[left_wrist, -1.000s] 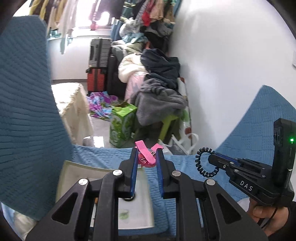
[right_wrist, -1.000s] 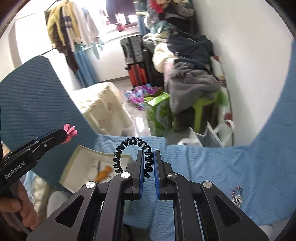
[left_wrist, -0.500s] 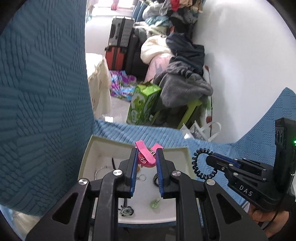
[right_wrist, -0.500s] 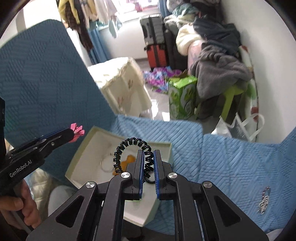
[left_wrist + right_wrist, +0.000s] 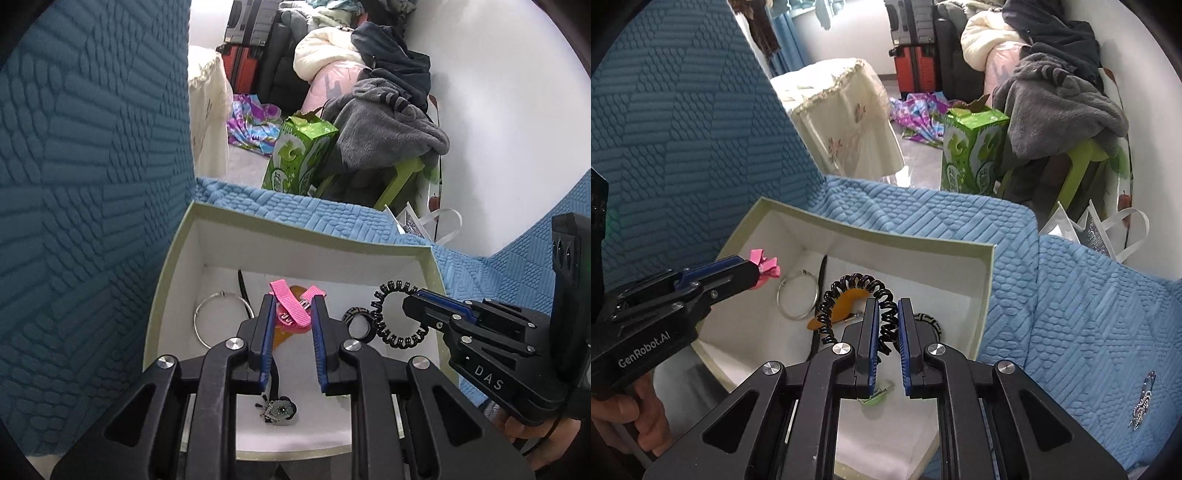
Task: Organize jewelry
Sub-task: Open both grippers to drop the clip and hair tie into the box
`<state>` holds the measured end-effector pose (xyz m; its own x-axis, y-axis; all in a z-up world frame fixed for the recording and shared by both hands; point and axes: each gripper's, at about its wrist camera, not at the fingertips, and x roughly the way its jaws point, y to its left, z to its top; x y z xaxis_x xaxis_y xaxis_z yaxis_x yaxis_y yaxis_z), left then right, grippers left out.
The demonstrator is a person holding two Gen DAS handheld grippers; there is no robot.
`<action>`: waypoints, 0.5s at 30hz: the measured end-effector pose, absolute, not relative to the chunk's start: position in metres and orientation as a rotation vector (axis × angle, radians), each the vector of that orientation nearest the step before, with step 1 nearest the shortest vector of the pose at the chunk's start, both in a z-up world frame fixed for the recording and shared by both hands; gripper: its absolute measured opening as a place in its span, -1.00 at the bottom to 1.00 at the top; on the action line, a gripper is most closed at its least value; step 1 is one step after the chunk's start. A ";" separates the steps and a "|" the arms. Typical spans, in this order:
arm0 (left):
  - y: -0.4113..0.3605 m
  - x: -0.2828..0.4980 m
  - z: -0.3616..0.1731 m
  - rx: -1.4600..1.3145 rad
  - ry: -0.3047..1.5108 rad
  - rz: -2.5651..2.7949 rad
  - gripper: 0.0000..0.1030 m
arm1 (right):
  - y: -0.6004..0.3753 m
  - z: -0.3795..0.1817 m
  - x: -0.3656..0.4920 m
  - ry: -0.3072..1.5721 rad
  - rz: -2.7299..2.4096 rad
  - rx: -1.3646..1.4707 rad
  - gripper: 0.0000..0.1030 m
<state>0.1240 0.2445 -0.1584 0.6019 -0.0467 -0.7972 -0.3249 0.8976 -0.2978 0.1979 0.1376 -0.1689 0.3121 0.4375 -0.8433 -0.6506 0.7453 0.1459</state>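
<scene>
My left gripper (image 5: 291,308) is shut on a pink hair clip (image 5: 290,308) and holds it over the open white box (image 5: 306,245). My right gripper (image 5: 885,308) is shut on a black spiral hair tie (image 5: 855,291), also above the box (image 5: 916,240). In the left wrist view the right gripper (image 5: 410,304) shows with the hair tie (image 5: 397,317). In the right wrist view the left gripper (image 5: 753,271) shows with the pink clip (image 5: 764,267). Inside the box lie a silver bangle (image 5: 798,297), an orange clip (image 5: 846,302), a patterned ring (image 5: 356,321) and a small flower brooch (image 5: 279,410).
The box sits on a blue quilted cover (image 5: 1071,295). A sparkly hair clip (image 5: 1143,400) lies on the cover at the right. A darker blue cushion (image 5: 92,166) rises at the left. Beyond are a green carton (image 5: 971,151), piled clothes (image 5: 384,110) and a white wall.
Both grippers have moved forward and down over the box, each still holding its item. The box now fills the lower middle of both views.
</scene>
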 end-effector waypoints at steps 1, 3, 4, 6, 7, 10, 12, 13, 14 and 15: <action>0.245 0.123 -0.158 -0.446 0.920 0.171 -0.62 | 0.138 -0.170 0.200 1.031 0.726 -0.242 -0.83; 0.245 0.121 -0.157 -0.454 0.918 0.176 -0.62 | 0.137 -0.170 0.199 1.040 0.730 -0.243 -0.83; 0.246 0.118 -0.153 -0.468 0.909 0.179 -0.61 | 0.136 -0.168 0.199 1.039 0.736 -0.240 -0.82; 0.248 0.115 -0.148 -0.483 0.895 0.174 -0.59 | 0.133 -0.161 0.197 1.033 0.739 -0.236 -0.58; 0.248 0.114 -0.146 -0.486 0.890 0.178 -0.52 | 0.131 -0.159 0.197 1.029 0.743 -0.229 -0.45; 0.244 0.107 -0.130 -0.501 0.853 0.179 -0.22 | 0.121 -0.142 0.193 0.999 0.756 -0.205 -0.35; 0.241 0.102 -0.117 -0.520 0.818 0.168 -0.21 | 0.116 -0.132 0.193 0.979 0.758 -0.197 -0.32; 0.239 0.100 -0.109 -0.517 0.803 0.170 -0.18 | 0.111 -0.122 0.191 0.962 0.761 -0.191 -0.32; 0.234 0.099 -0.100 -0.505 0.790 0.174 -0.16 | 0.108 -0.116 0.191 0.952 0.762 -0.187 -0.31; 0.230 0.097 -0.092 -0.494 0.776 0.180 -0.15 | 0.103 -0.107 0.190 0.936 0.764 -0.181 -0.31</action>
